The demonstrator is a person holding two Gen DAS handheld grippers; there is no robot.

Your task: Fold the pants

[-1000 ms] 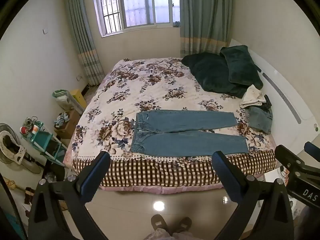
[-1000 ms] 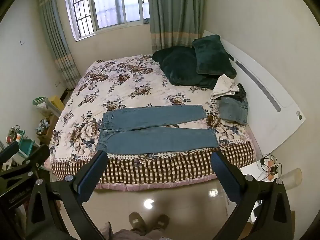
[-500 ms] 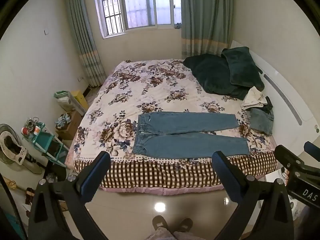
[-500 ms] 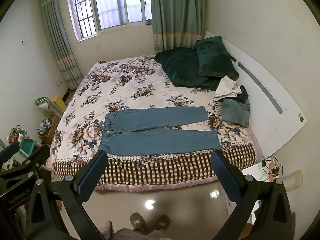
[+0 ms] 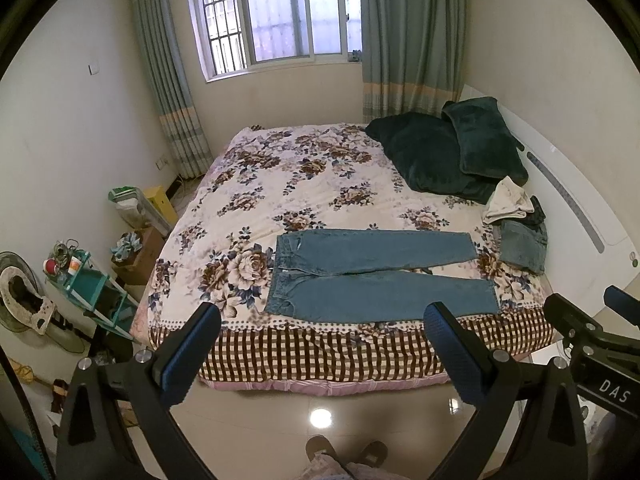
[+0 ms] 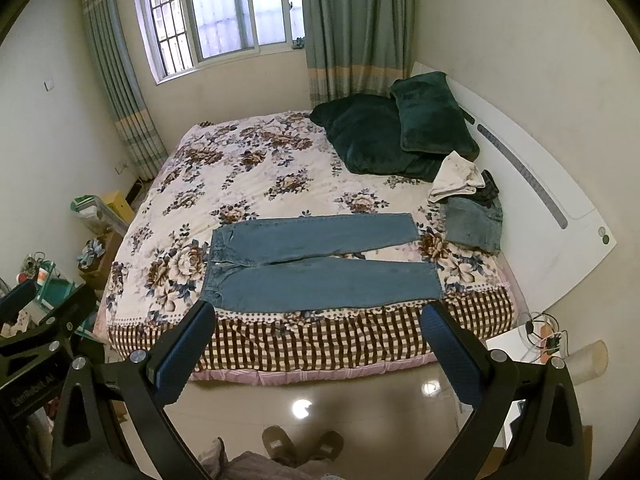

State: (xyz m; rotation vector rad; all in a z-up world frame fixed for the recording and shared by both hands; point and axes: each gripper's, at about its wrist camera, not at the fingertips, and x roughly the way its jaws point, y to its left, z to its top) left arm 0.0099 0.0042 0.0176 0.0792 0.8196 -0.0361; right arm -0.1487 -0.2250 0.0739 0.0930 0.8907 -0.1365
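A bedroom with a barred window and green curtains frames the scene, and a bed (image 5: 280,184) under a floral quilt fills its middle. The pants (image 5: 372,276), blue jeans, lie flat along the quilt's near edge, waistband to the left, the two legs running right and splayed a little apart at the hems. Just beyond the hems sits a small heap of other clothes (image 5: 520,236), with two dark green pillows (image 5: 448,152) behind it against the white headboard (image 5: 576,208). Both tools hang above the tiled floor, well apart from the bed. The left tongs (image 5: 320,344) stand spread wide and hold nothing; the right tongs (image 6: 318,342) are equally wide and empty, touching nothing. The likely trouble from here: the near leg lies close to the quilt's edge, so a careless pull could drag denim over the side, and pinching only the top layer, or catching quilt with it, would leave a crooked fold. The neighbouring heap could also be snagged when the hems are lifted.
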